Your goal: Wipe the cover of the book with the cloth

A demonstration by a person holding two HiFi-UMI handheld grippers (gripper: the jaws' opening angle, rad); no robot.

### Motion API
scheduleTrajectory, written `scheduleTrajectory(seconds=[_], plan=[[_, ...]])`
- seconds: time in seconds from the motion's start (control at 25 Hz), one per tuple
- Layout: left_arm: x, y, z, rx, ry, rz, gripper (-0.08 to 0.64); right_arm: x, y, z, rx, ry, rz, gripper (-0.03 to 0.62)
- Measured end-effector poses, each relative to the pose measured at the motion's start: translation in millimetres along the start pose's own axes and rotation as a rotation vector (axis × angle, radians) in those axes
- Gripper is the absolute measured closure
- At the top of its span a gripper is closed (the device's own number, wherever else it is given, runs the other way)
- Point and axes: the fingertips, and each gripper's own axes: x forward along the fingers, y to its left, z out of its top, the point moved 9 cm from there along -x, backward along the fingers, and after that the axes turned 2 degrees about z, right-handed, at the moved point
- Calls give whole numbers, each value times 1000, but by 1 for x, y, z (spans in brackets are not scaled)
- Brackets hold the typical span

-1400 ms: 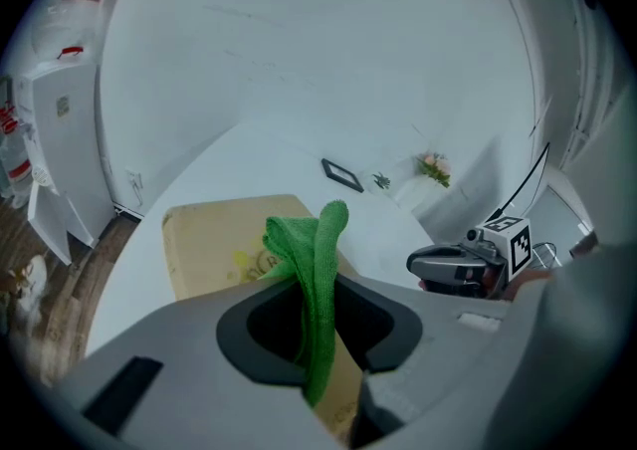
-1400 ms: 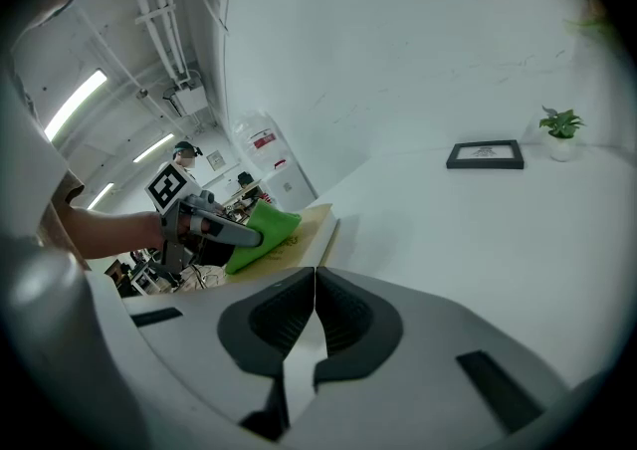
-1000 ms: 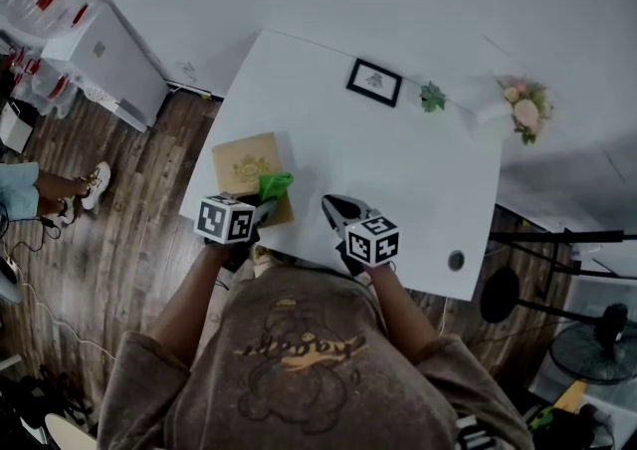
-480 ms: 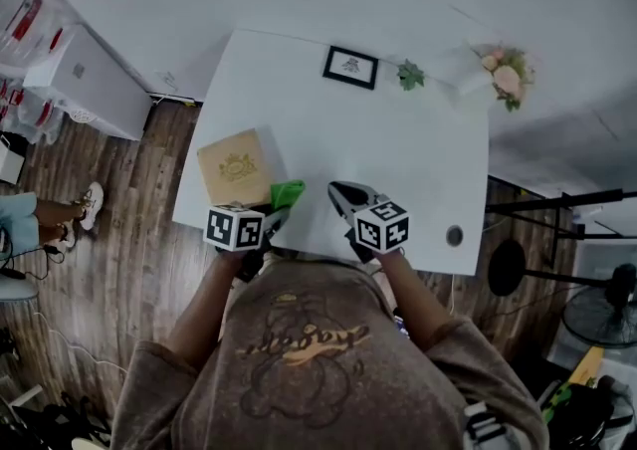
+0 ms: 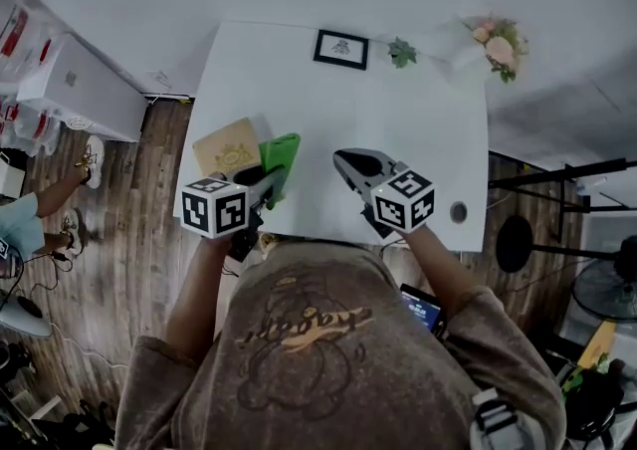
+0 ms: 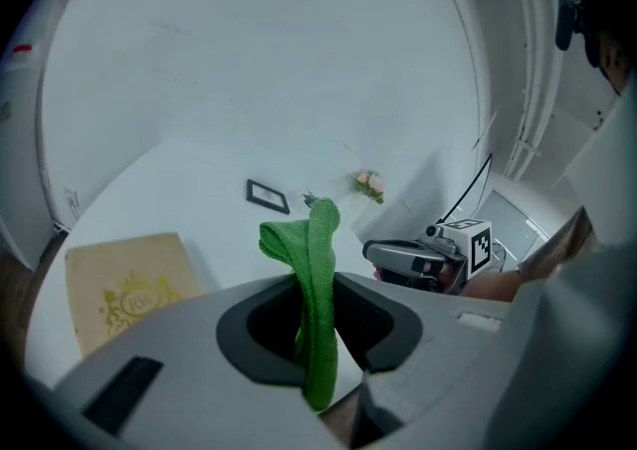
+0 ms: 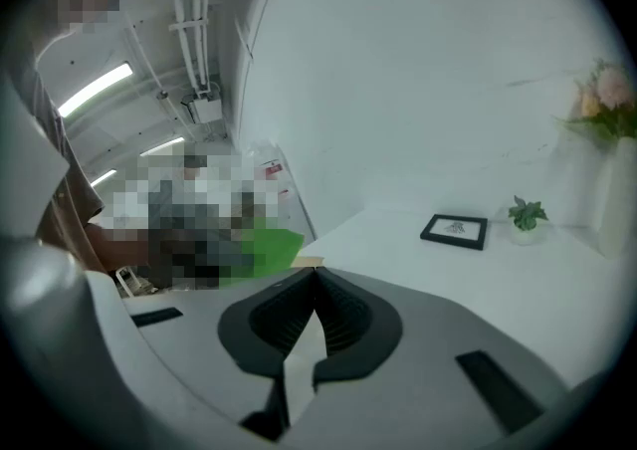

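While green cloth (image 5: pixel 280 159) is clamped in left gripper (image 5: pixel 265 185), book (image 5: pixel 229 147) is seen on table (image 5: pixel 408 129), just left of it; right gripper (image 5: pixel 349 163) is clenched, empty.

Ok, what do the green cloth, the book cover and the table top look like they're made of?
The green cloth: soft knitted or microfibre fabric, matte; a fine ribbed texture shows and it bends in limp folds. The book cover: probably card or cloth-covered board, matte tan with a gold-looking emblem. The table: smooth white top, perhaps laminate or painted board; evenly coloured, no grain visible.
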Motion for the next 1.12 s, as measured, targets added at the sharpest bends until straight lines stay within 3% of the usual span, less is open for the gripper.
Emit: scheduleTrajectory(seconds=[0.24, 0.48, 0.8, 1.12], plan=[[-34, -20, 31, 146, -78, 29, 491, -7, 26, 47, -83, -68, 37, 589], [-62, -33, 50, 276, -188, 90, 491, -7, 53, 81, -248, -109, 64, 589], [-74, -22, 47, 330, -391, 188, 491, -2, 56, 97, -314, -259, 10, 591], [-79, 4, 34, 340, -573, 289, 491, 18, 48, 70, -293, -313, -36, 591]])
